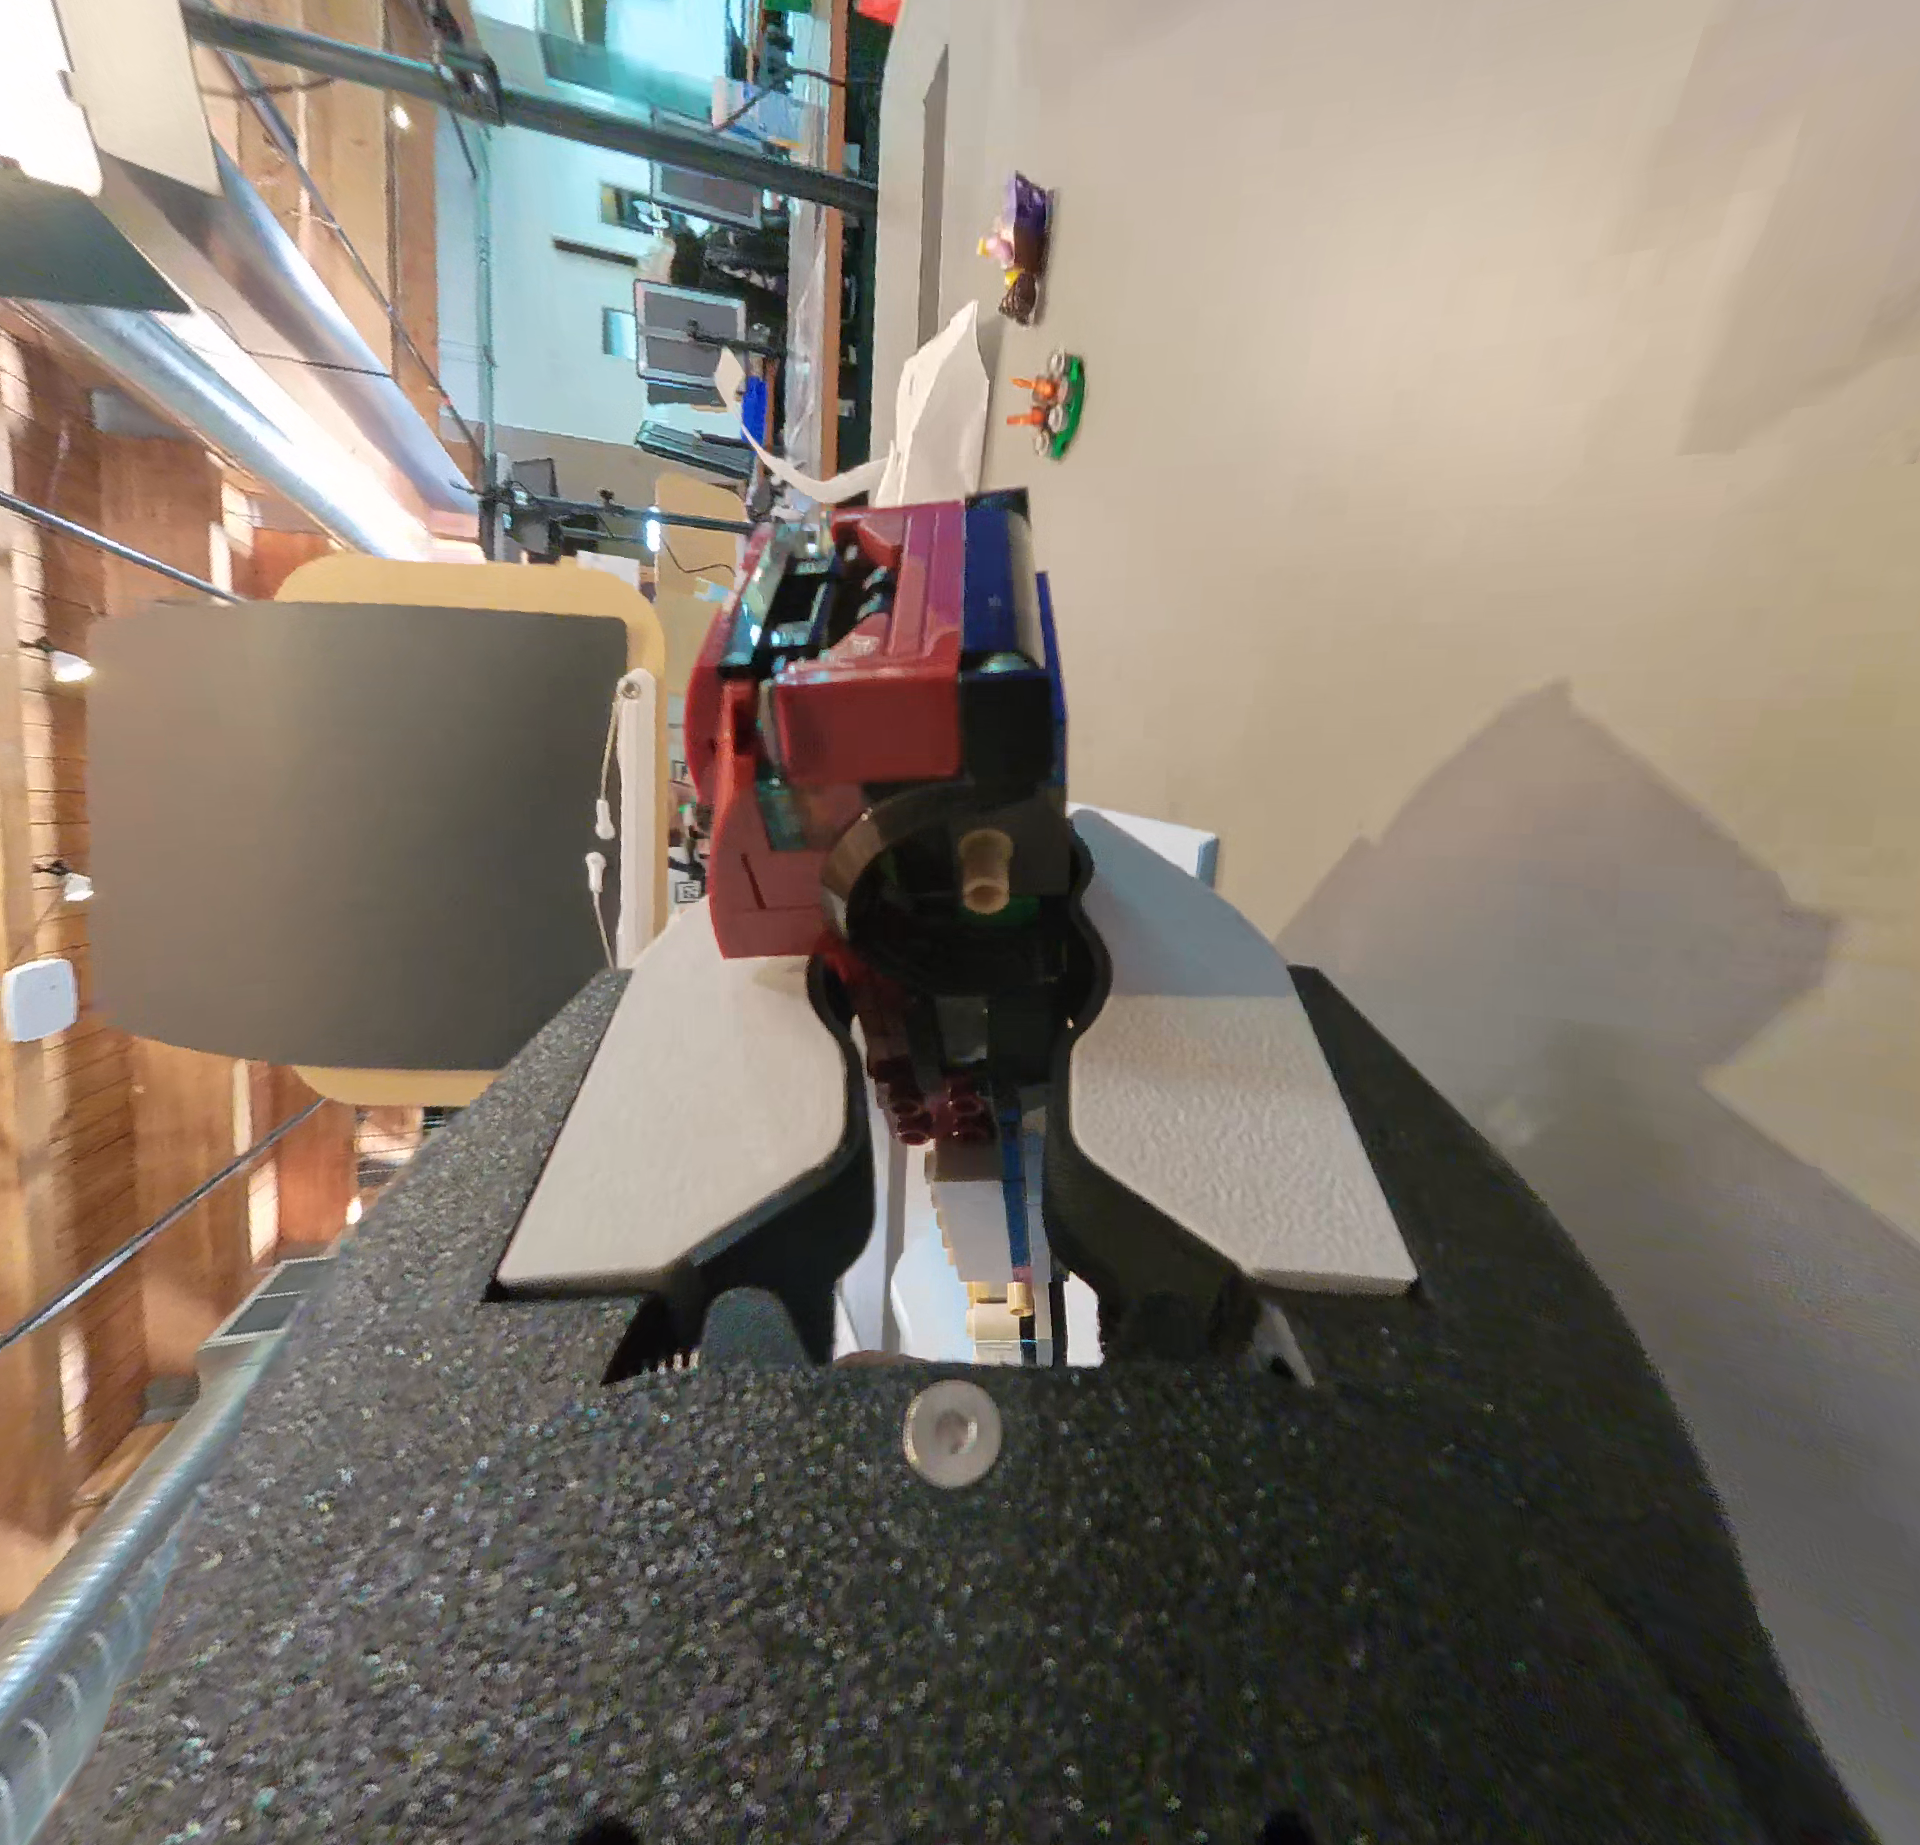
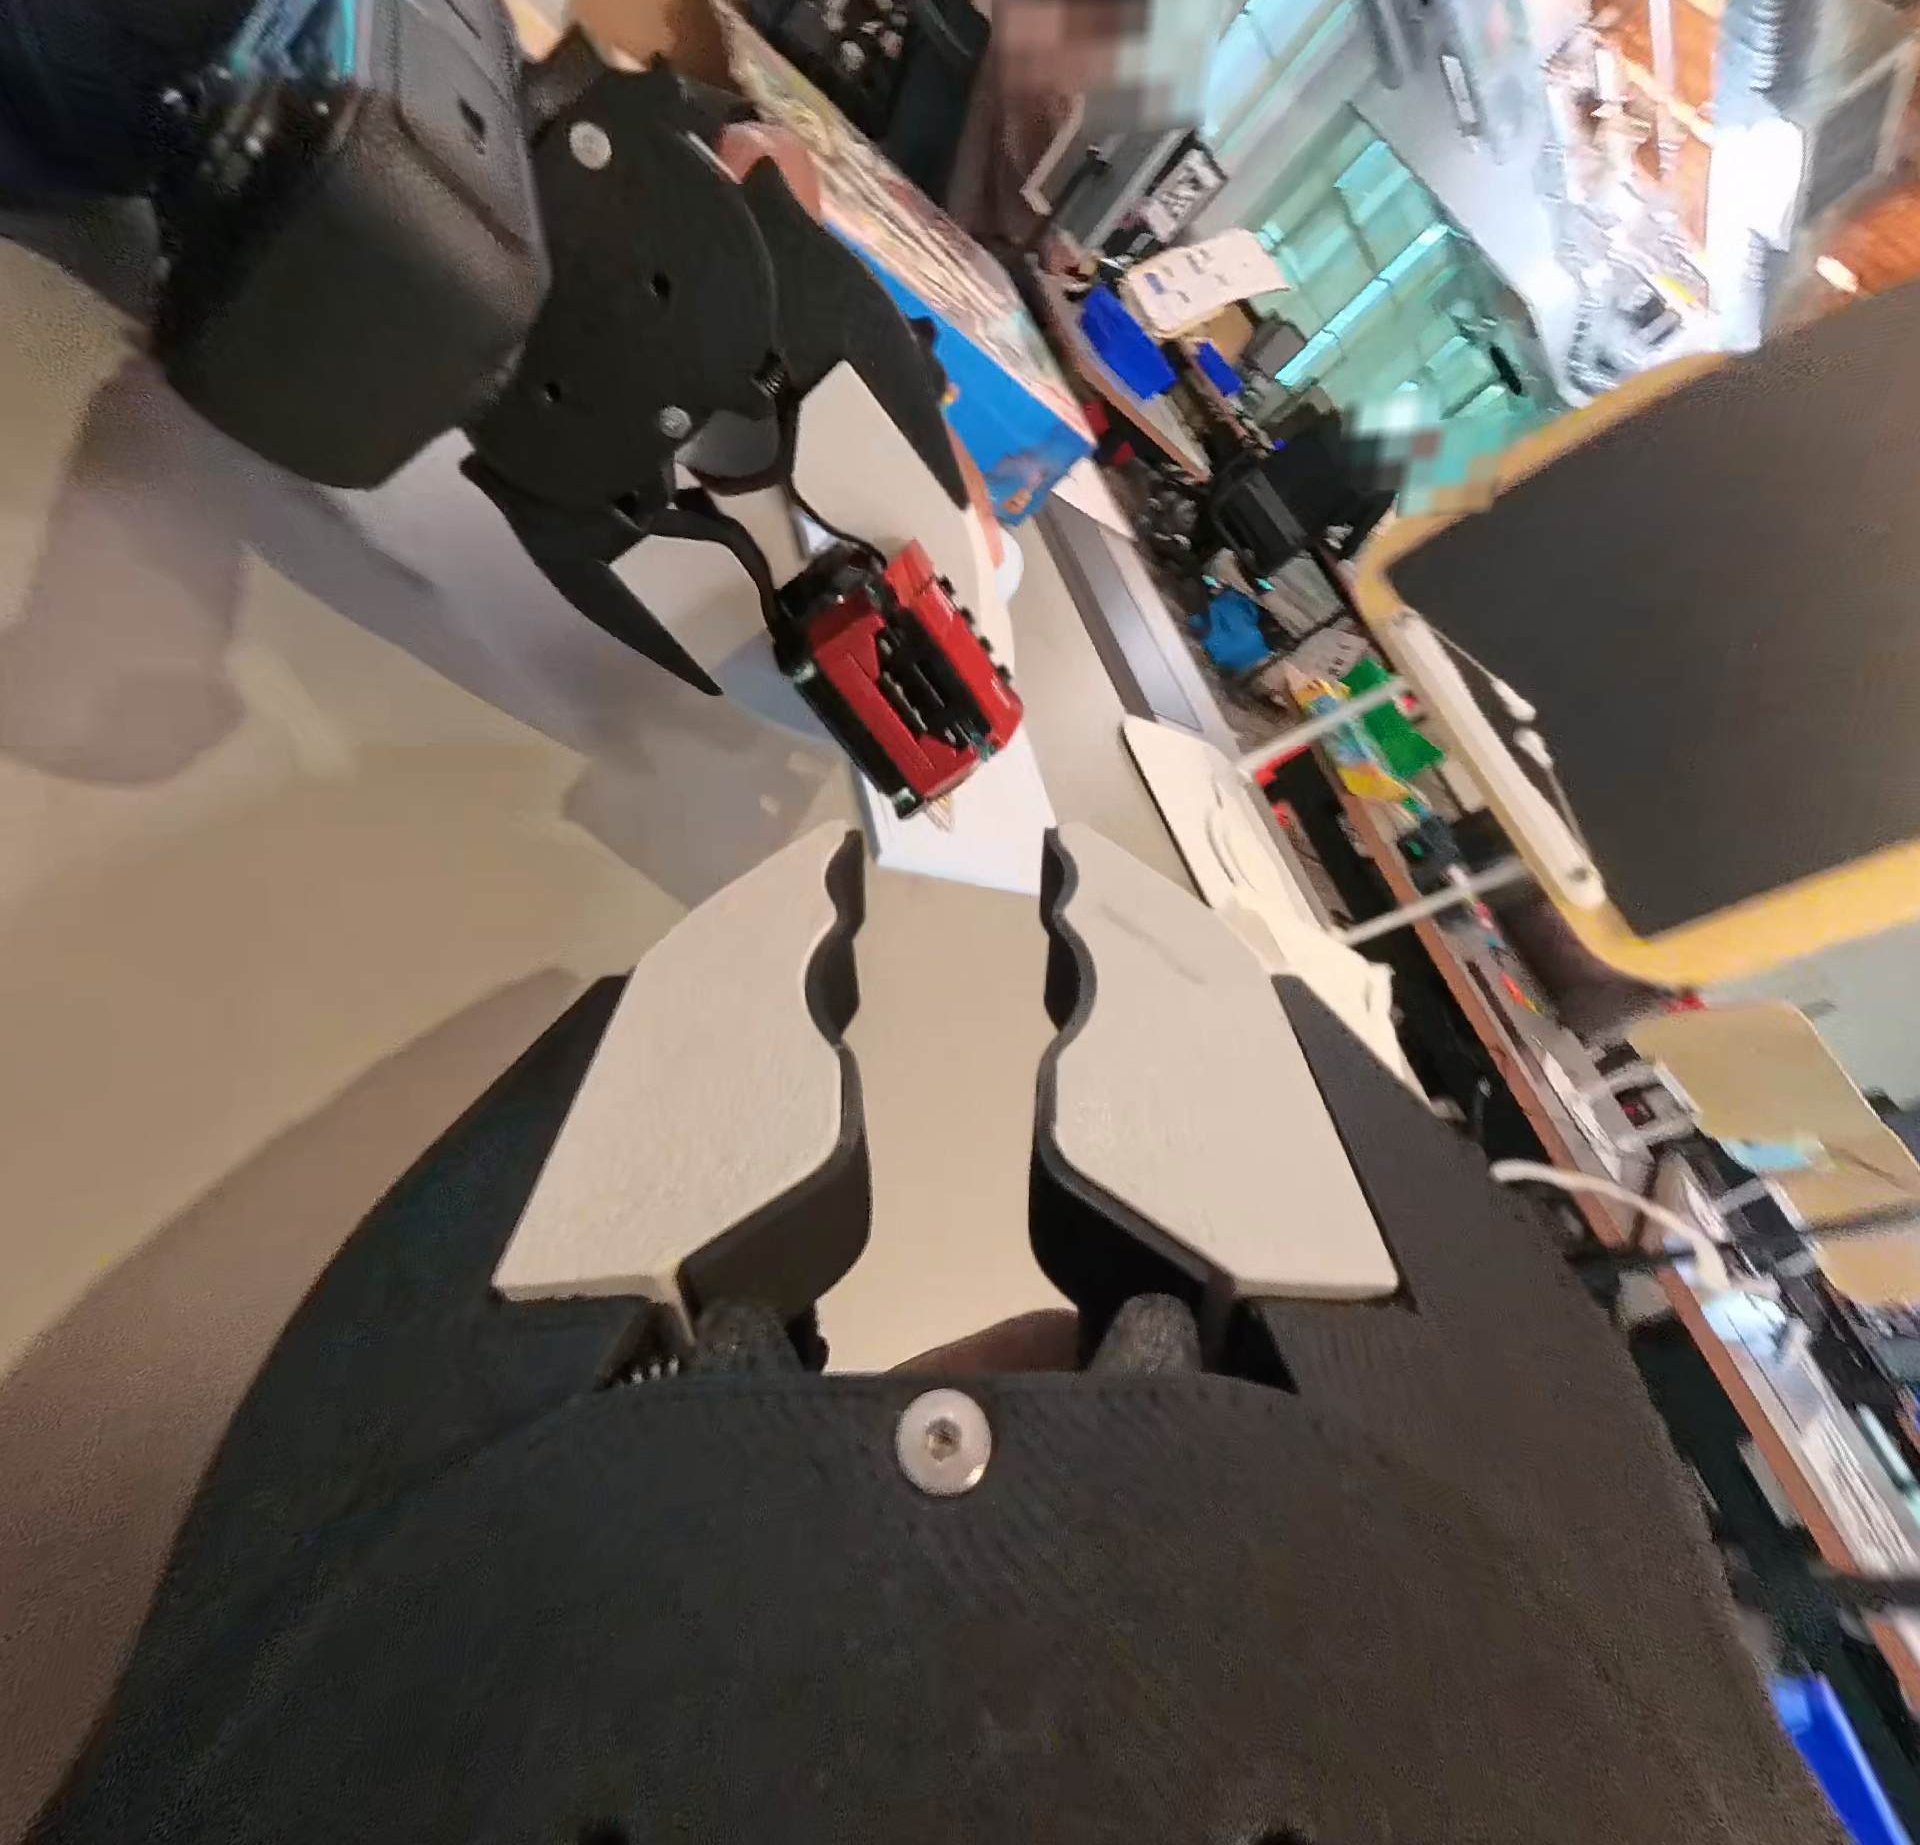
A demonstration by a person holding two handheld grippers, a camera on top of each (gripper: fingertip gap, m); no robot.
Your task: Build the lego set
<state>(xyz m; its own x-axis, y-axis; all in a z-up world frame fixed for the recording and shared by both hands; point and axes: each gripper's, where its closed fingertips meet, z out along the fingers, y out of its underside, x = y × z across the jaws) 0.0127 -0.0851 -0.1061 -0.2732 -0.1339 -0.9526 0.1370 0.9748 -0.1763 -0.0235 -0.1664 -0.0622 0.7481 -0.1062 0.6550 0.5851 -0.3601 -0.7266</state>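
The left claw (image 1: 961, 922) is clamped on a red brick-built toy car (image 1: 862, 715), its black pads pressing the car's dark wheel end from both sides, with a tan axle pin (image 1: 985, 865) poking out toward the camera. The car is lifted off the beige surface (image 1: 1455, 445), tilted so its blue underside faces it. From the other side, the same car (image 2: 899, 678) hangs at the tip of that claw above a white sheet (image 2: 966, 839). The right claw (image 2: 951, 922) stands apart with nothing between its pads, near the car but not touching it. Farther along the surface lie a small green plate with orange bits (image 1: 1055, 405), a cluster of purple and brown pieces (image 1: 1023, 242) and a crumpled white bag (image 1: 940, 413). A colourful box (image 2: 977, 341) sits behind the left claw.
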